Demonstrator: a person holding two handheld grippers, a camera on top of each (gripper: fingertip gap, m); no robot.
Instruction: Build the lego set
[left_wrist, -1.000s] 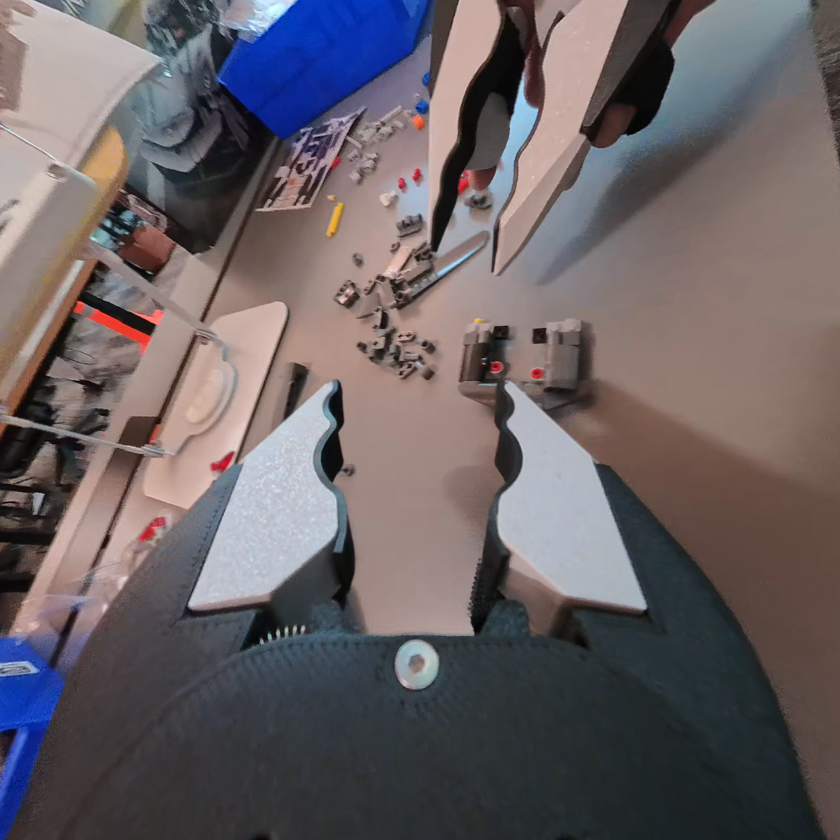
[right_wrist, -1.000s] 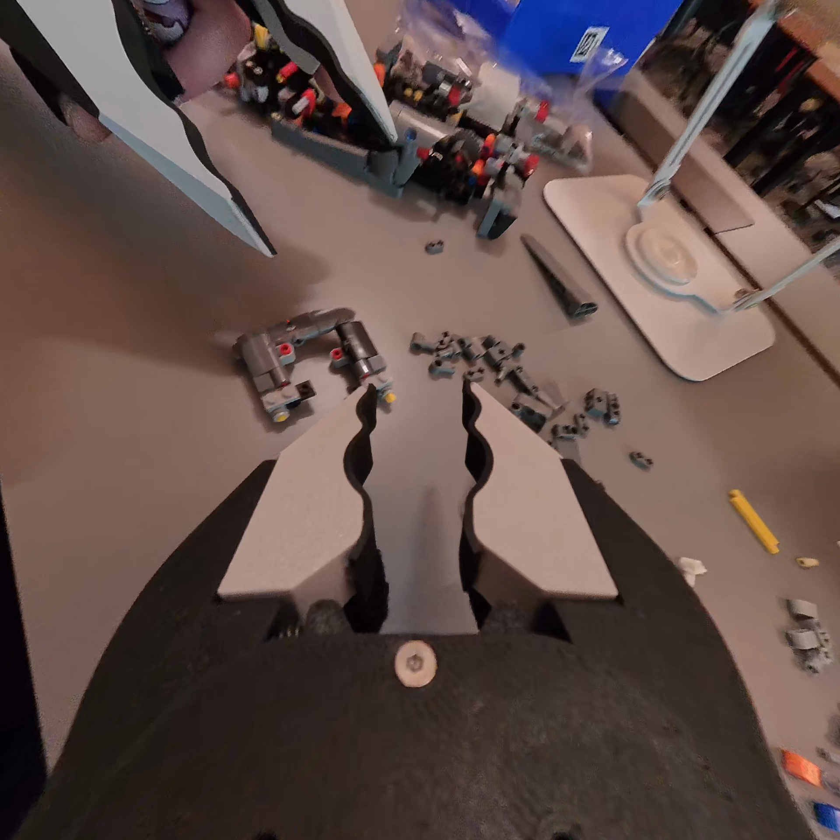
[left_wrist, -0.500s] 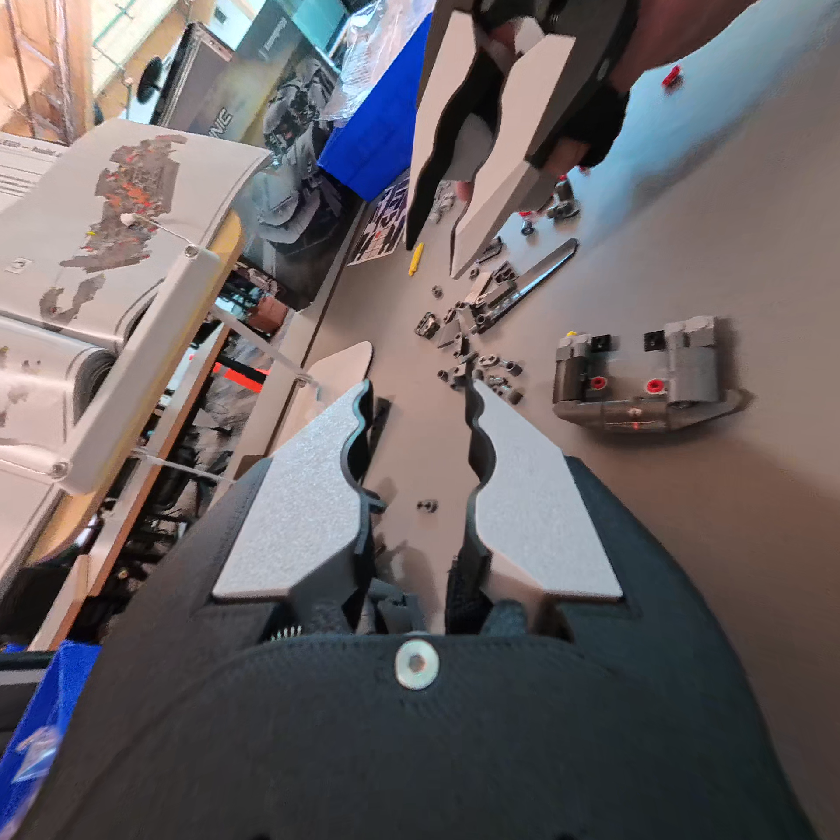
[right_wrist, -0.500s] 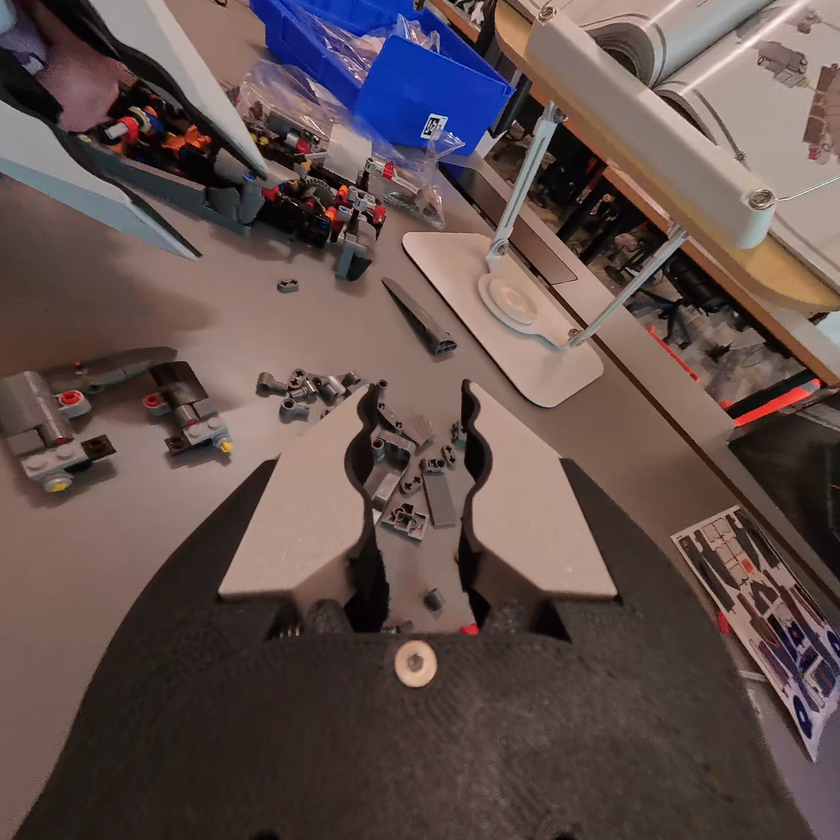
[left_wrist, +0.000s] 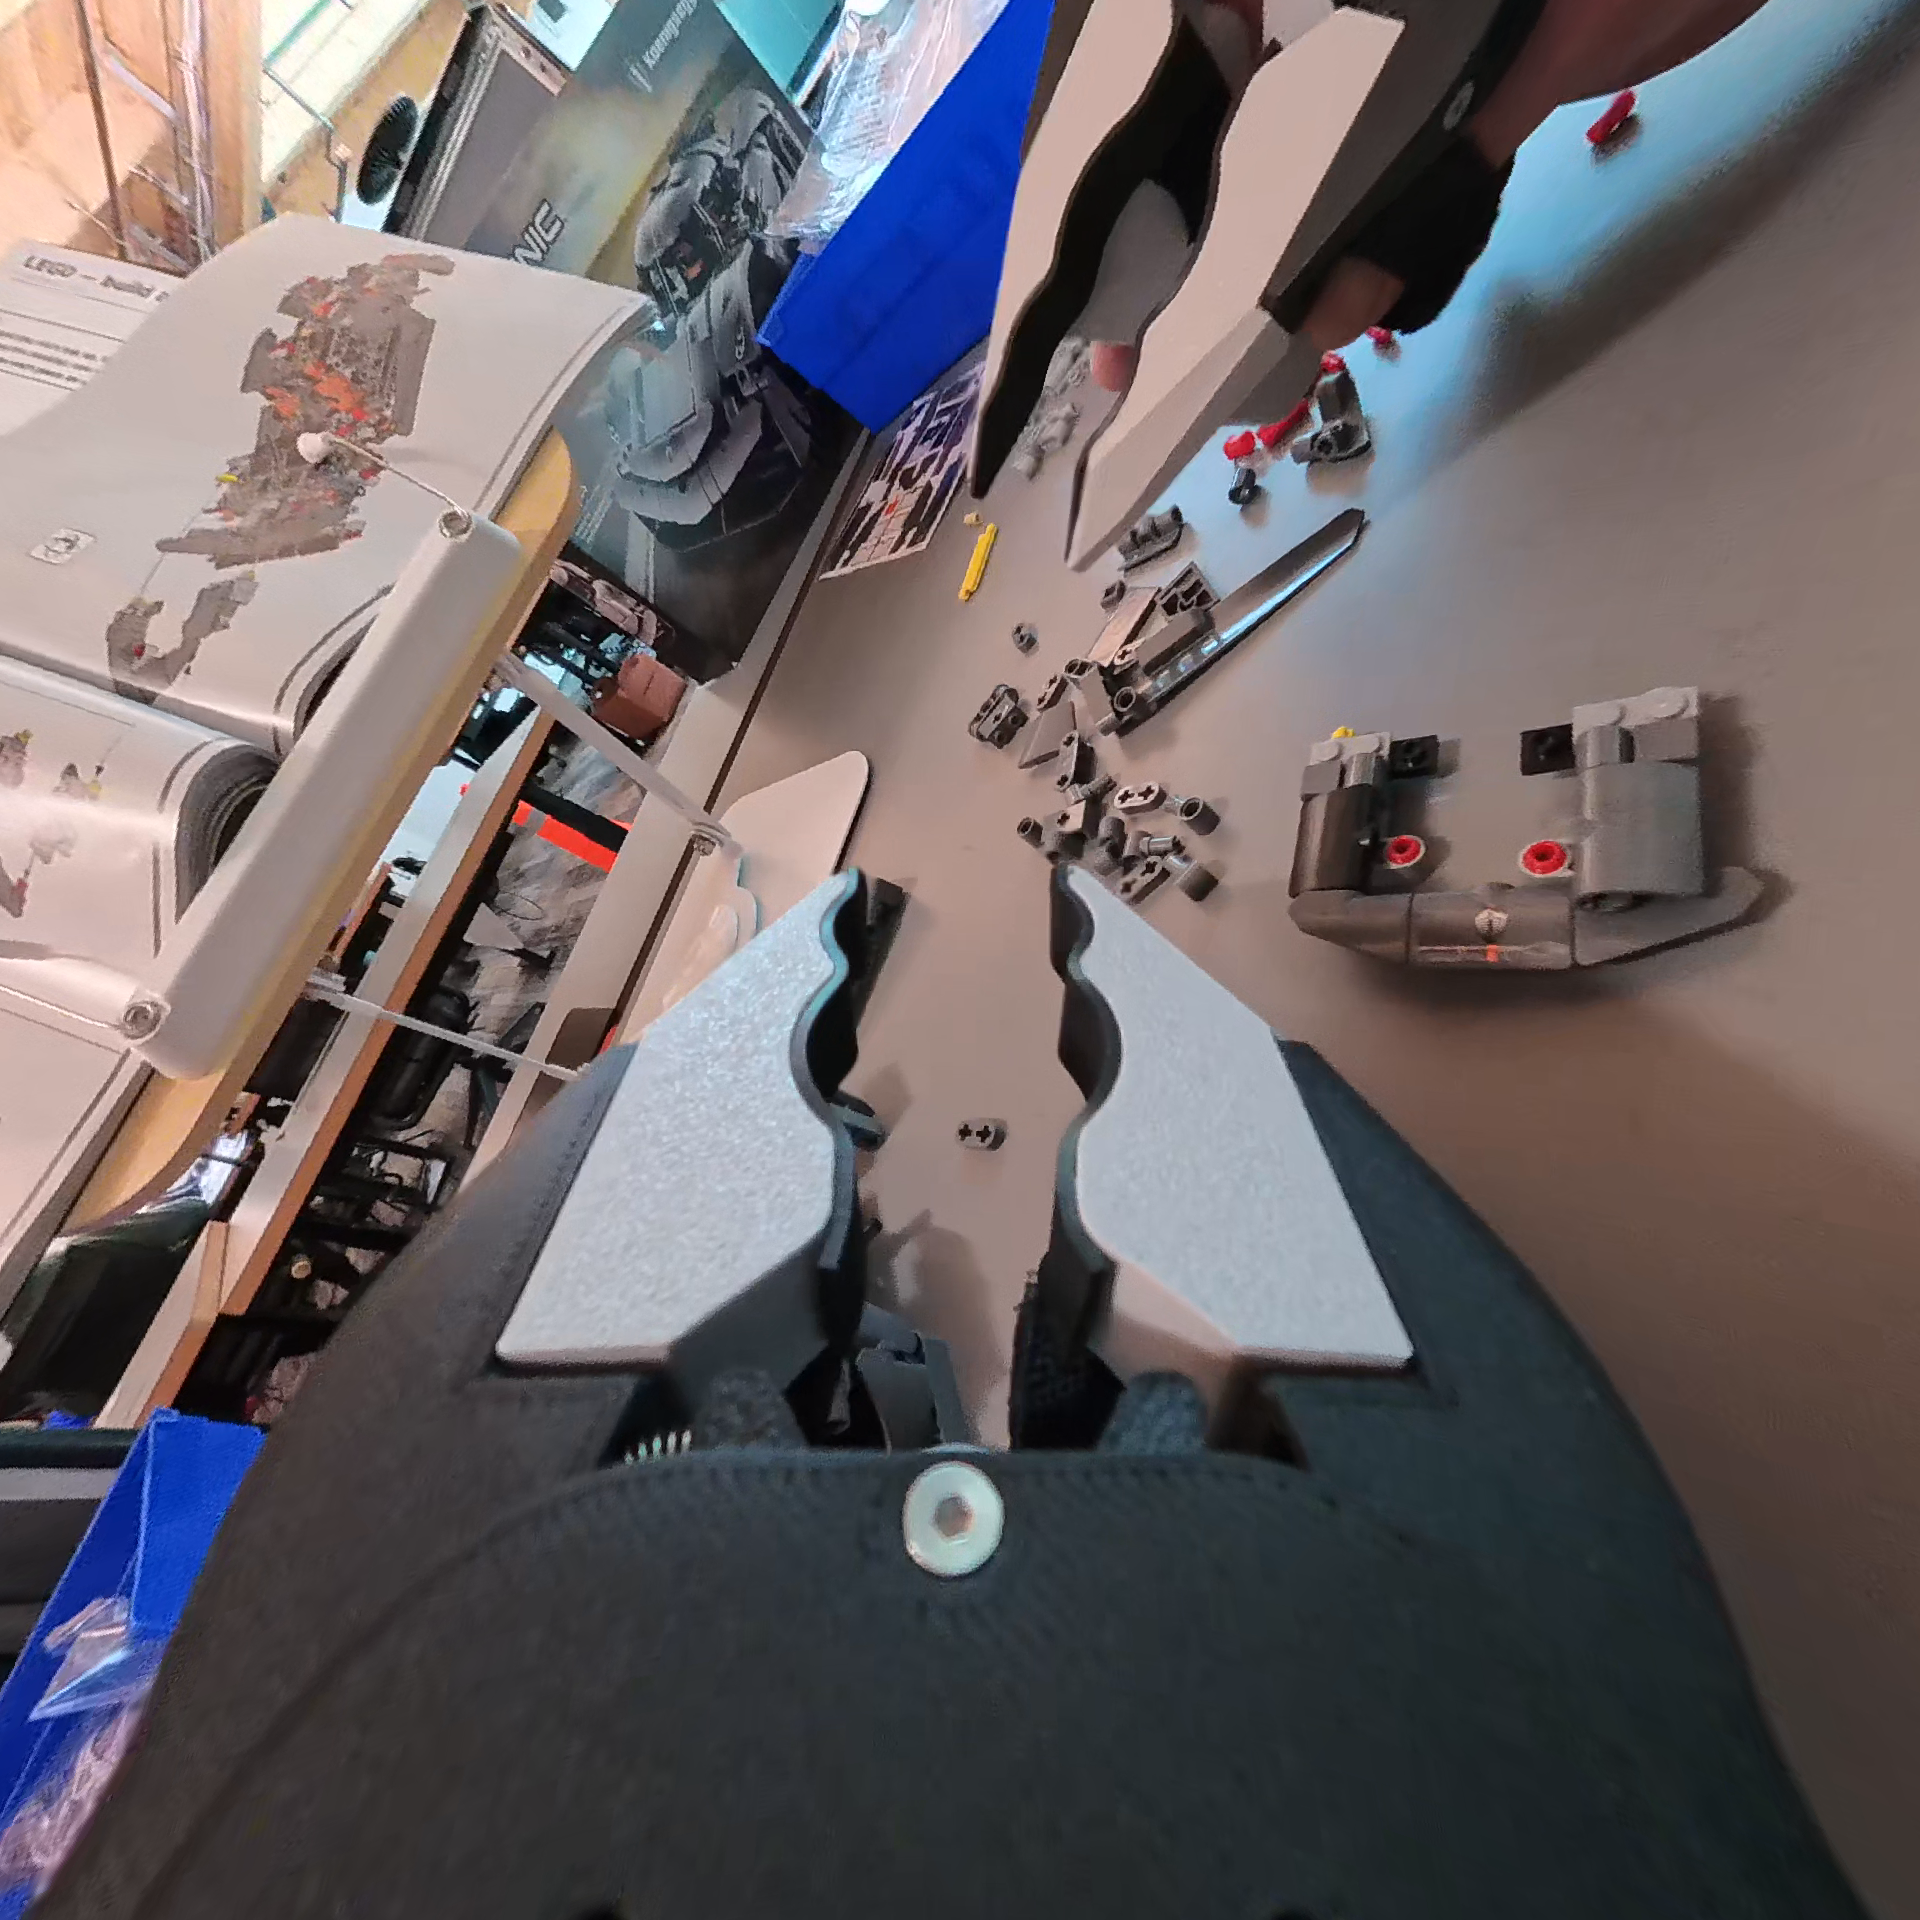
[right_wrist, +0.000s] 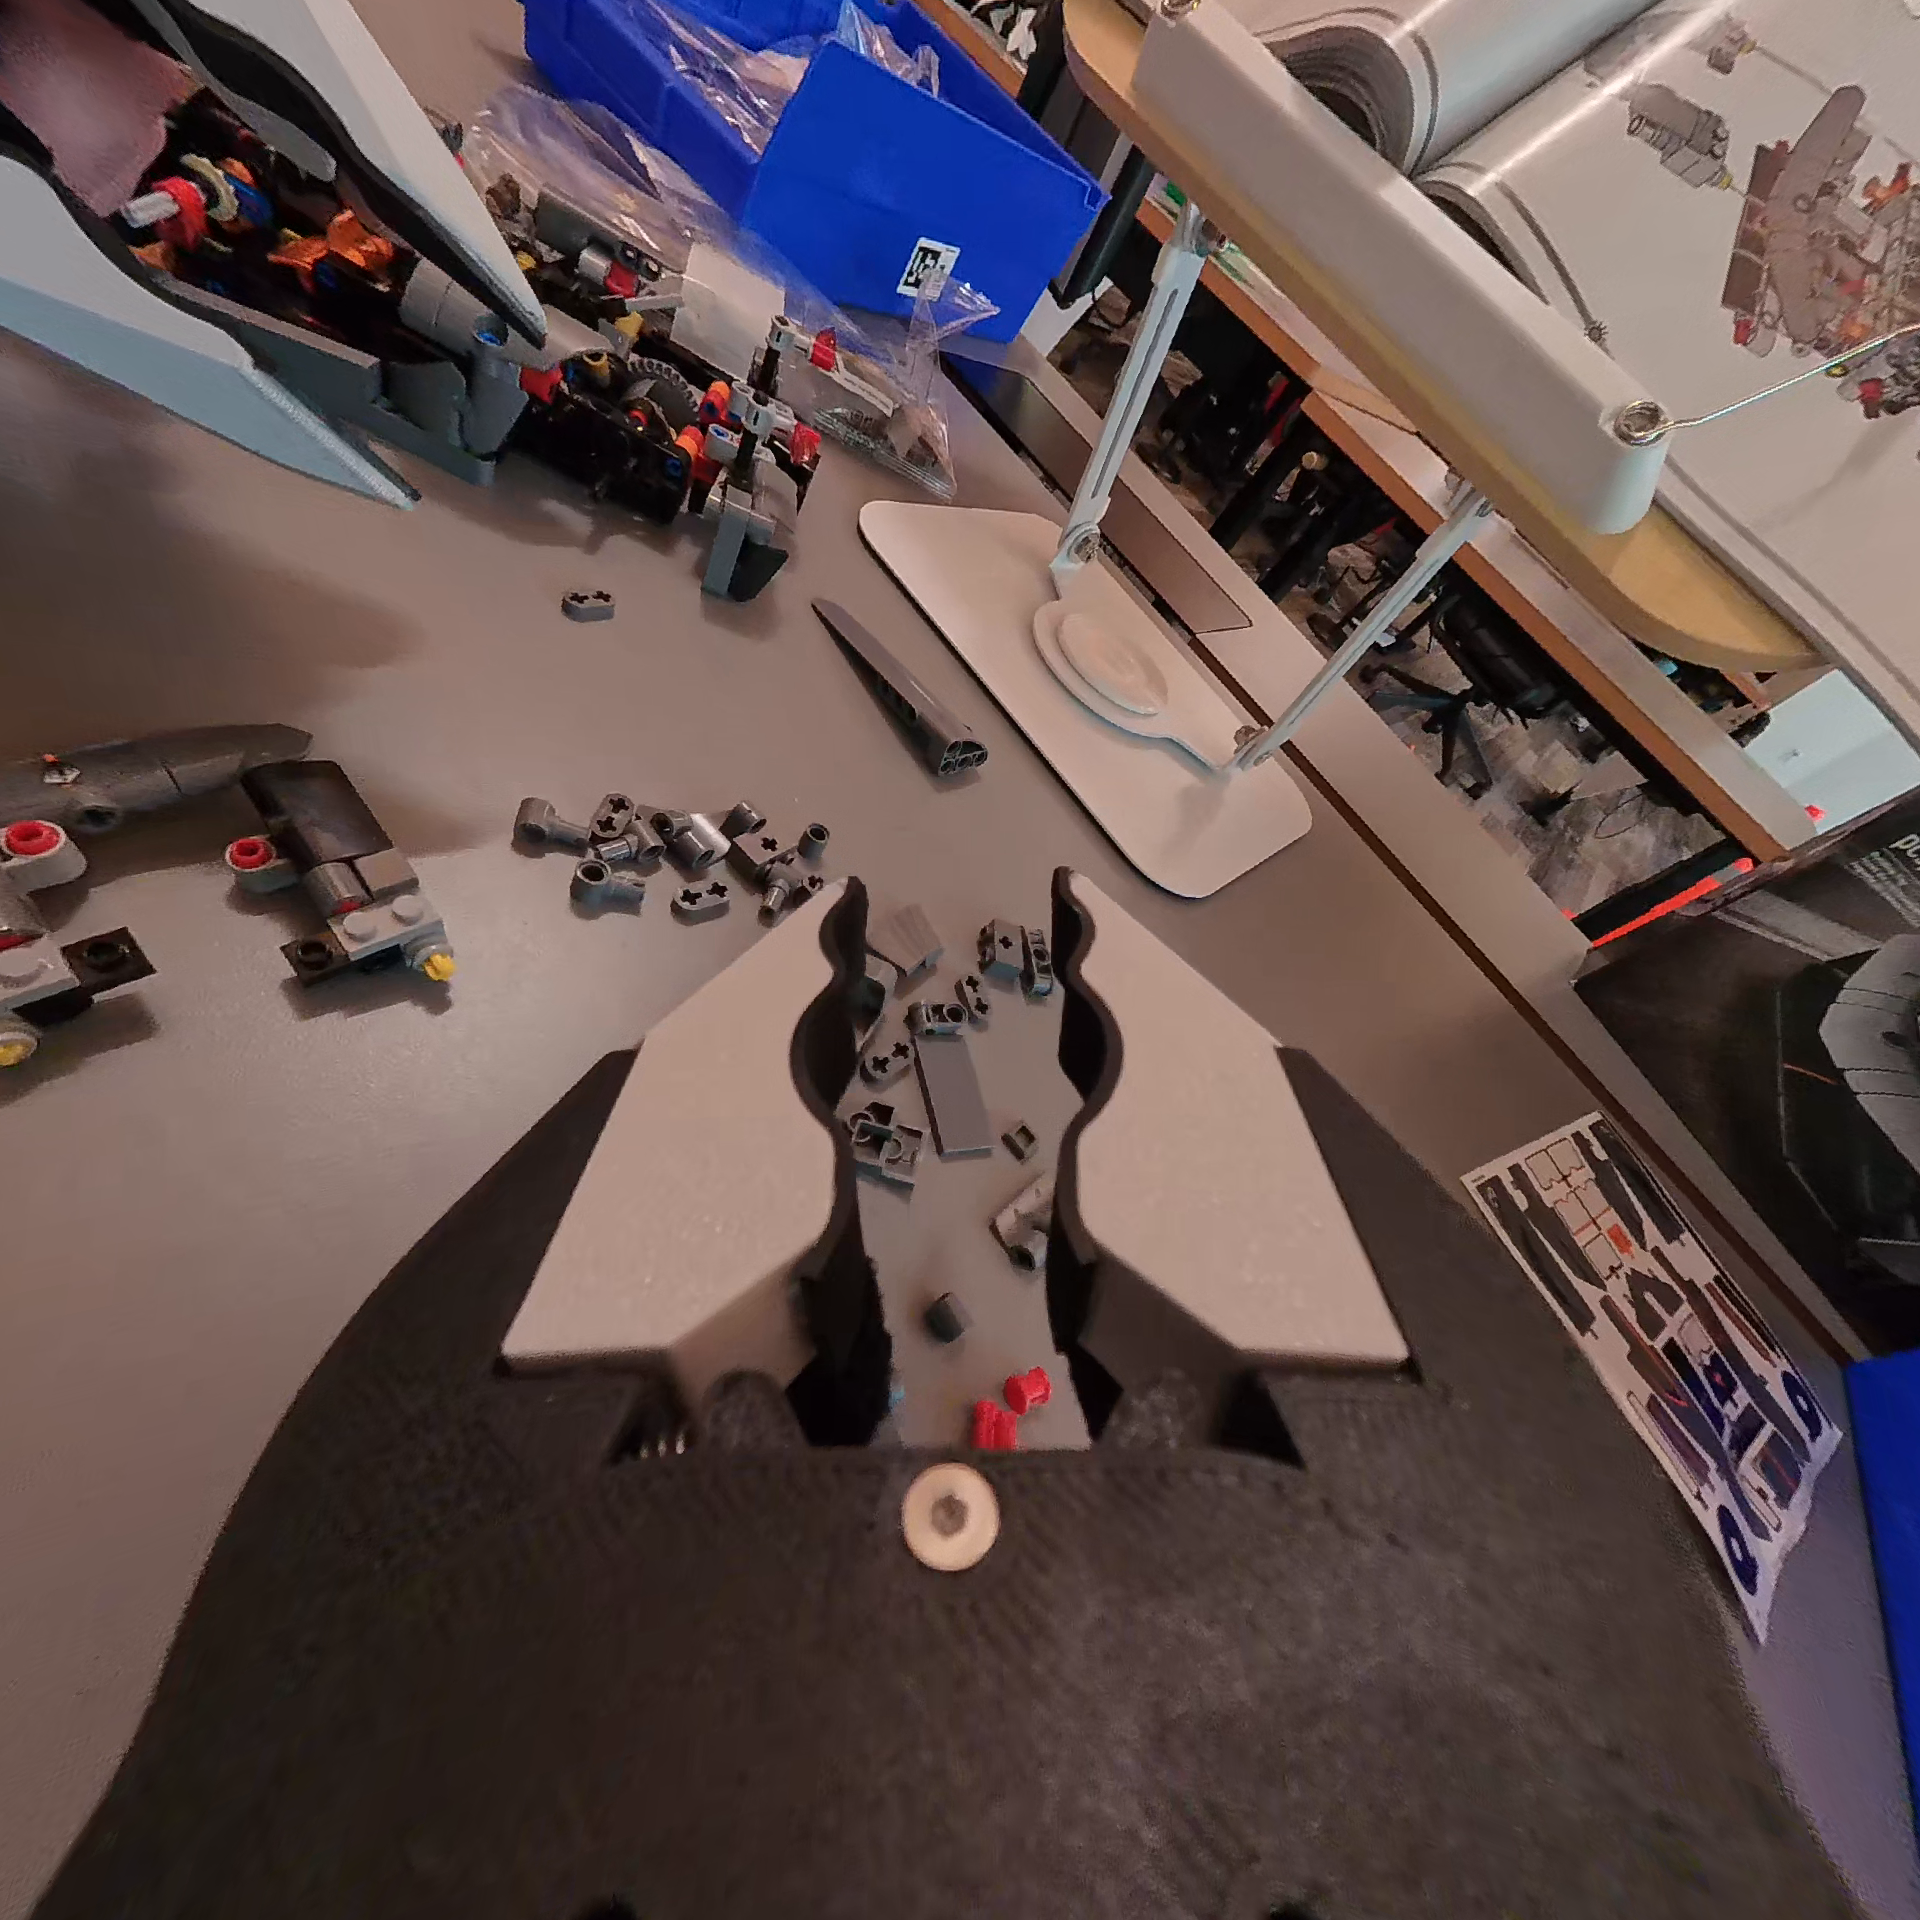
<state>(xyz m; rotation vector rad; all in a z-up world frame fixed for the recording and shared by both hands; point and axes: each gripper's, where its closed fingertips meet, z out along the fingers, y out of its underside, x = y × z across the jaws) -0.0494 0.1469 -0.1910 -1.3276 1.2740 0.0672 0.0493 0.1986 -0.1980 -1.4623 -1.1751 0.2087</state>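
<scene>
My left gripper (left_wrist: 956, 883) is open and holds nothing; bare table shows between its fingers, with one small dark grey connector (left_wrist: 979, 1135) lying below them. A cluster of small grey connectors (left_wrist: 1122, 831) lies just past its right fingertip, and a grey sub-assembly with red pins (left_wrist: 1496, 831) to the right. My right gripper (right_wrist: 958, 885) is open and holds nothing. It hovers over a second scatter of small grey pieces (right_wrist: 935, 1070), which lie loose on the table. The right gripper also shows in the left wrist view (left_wrist: 1029, 520). The sub-assembly also shows in the right wrist view (right_wrist: 322, 873).
A white stand base (right_wrist: 1091, 675) carries an open instruction booklet (right_wrist: 1662, 156) over the table's edge. A dark wedge panel (right_wrist: 904, 686), a large part-built model (right_wrist: 623, 416), blue bins (right_wrist: 883, 177), a sticker sheet (right_wrist: 1652, 1340) and red pins (right_wrist: 1008, 1403) lie around. Across from one pair of fingers to the other is roughly 12 cm.
My left gripper's jaws narrowed on air and it tilted away from the sub-assembly. My right gripper moved right, from beside the sub-assembly to over the loose grey pieces, its gap unchanged.
</scene>
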